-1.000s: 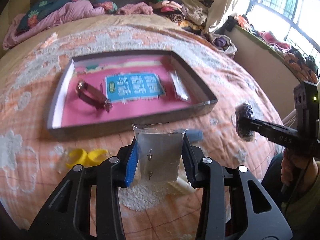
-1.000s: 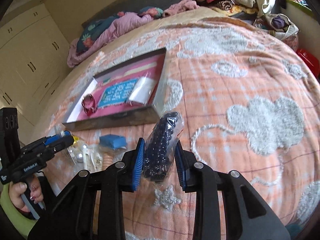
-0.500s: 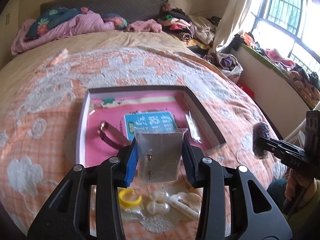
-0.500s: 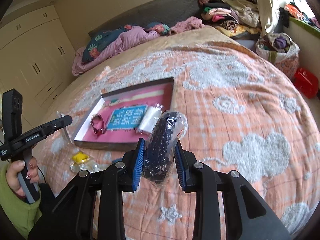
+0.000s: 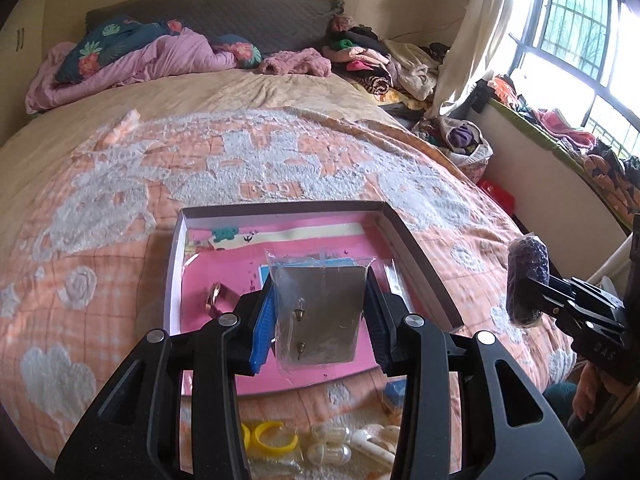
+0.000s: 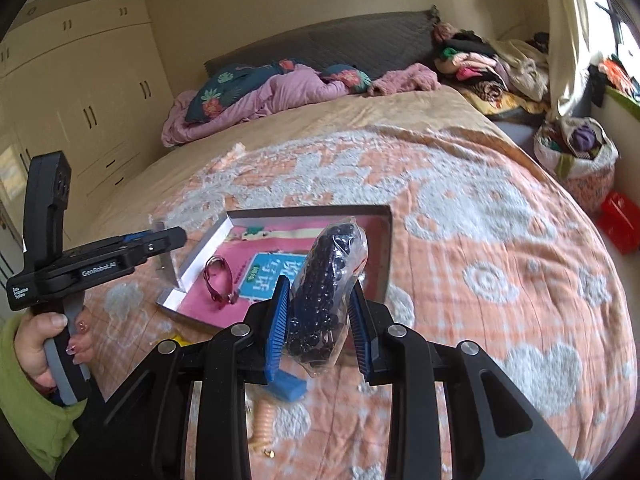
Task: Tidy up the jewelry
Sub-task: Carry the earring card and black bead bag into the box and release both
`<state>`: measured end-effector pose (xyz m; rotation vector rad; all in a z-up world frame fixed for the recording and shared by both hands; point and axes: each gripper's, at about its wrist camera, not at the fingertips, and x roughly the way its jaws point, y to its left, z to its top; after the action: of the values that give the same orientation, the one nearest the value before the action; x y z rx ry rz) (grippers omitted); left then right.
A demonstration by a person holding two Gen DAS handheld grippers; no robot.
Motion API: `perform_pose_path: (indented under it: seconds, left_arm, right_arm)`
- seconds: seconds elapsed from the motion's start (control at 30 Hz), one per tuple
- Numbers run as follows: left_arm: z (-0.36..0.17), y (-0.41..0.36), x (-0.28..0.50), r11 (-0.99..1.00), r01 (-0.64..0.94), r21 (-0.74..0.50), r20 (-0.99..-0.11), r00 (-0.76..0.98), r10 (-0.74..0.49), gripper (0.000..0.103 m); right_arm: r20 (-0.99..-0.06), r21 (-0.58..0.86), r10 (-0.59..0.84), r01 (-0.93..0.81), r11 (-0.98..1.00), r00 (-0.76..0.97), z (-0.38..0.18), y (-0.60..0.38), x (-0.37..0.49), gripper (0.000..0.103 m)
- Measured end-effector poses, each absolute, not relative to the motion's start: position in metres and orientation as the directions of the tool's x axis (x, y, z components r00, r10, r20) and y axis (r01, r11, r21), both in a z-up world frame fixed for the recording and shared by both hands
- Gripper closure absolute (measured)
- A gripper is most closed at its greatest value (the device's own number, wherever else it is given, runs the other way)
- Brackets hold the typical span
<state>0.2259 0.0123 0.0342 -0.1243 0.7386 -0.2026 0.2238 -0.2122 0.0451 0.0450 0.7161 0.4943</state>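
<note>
Left gripper (image 5: 320,322) is pinching a clear earring packet (image 5: 320,312) between its blue pads, two little studs showing through the plastic, held upright. Right gripper (image 6: 320,316) is clamped on a clear bag of dark beads (image 6: 326,296), the bag sticking up past the fingertips.

Closest to the left tongs, just under them on the orange bedspread (image 5: 100,208), sit the yellow rings (image 5: 268,436) and some clear and cream hair clips (image 5: 348,444). Under the right tongs there's a blue block (image 6: 286,388) and a coiled beige hair tie (image 6: 262,420).

Compared with a second ago both tongs have lifted and tipped up, so way more of the bedroom shows. The earring packet now hangs right over the pink-lined tray (image 5: 174,280) instead of short of its near wall. The tray sits just beyond both sets of fingertips, with a dark red bracelet (image 6: 220,284) and a blue card (image 6: 264,276) inside.

Farther back: purple blanket (image 5: 132,64), then the grey headboard (image 5: 224,12).
</note>
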Motion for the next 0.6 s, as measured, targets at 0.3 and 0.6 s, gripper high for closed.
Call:
perform_pose_path:
  seconds: [0.3, 0.6]
  left_arm:
    - [0.029, 0.008, 0.243, 0.973, 0.136, -0.188, -0.673, 0.703, -0.228, 0.072]
    - [0.005, 0.001, 0.260, 0.971, 0.139, -0.196, -0.710, 0.663, -0.239, 0.072]
  right_arm:
    - [-0.636, 0.162, 0.434, -0.440, 0.883, 0.638, 0.040, -0.191, 0.243, 0.075]
    - [-0.661, 0.137, 0.411, -0.438, 0.889, 0.627, 0.028, -0.182, 0.260, 0.075]
